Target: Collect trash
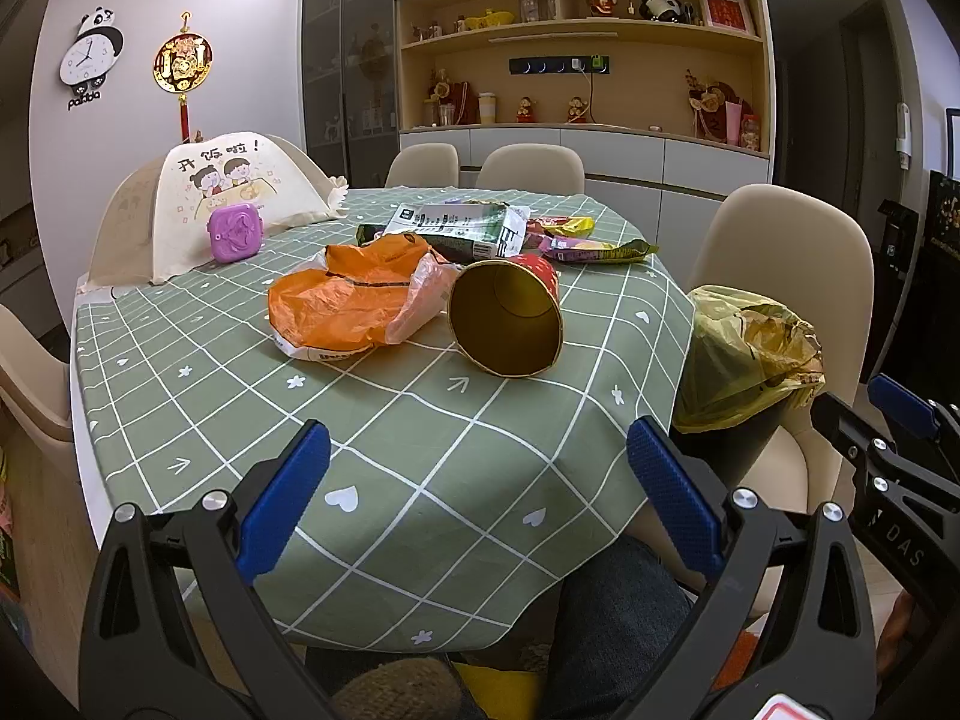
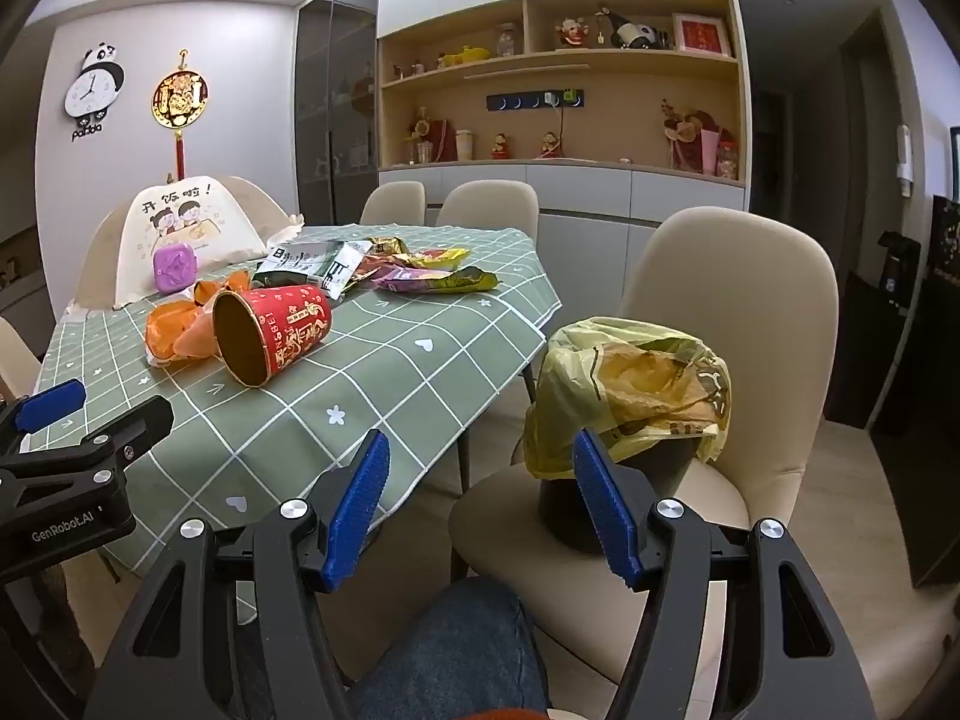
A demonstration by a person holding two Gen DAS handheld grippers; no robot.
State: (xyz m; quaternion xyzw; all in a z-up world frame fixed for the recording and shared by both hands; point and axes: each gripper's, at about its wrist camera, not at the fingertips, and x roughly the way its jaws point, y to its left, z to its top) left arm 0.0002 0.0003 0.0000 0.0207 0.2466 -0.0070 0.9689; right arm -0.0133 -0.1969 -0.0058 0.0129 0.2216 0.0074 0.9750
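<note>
A red paper cup (image 1: 510, 318) lies on its side on the green checked tablecloth (image 1: 360, 420), mouth toward me; it also shows in the right wrist view (image 2: 270, 330). An orange plastic bag (image 1: 354, 300) lies left of it. Snack wrappers (image 1: 480, 228) lie behind. A dark bin lined with a yellow bag (image 2: 630, 396) stands on a chair right of the table. My left gripper (image 1: 477, 492) is open and empty over the table's near edge. My right gripper (image 2: 480, 510) is open and empty, between the table and the bin.
A purple box (image 1: 235, 234) and a white folding food cover (image 1: 240, 192) stand at the table's far left. Beige chairs (image 2: 732, 312) surround the table. A person's knee in jeans (image 2: 456, 648) is below the grippers. Shelving lines the back wall.
</note>
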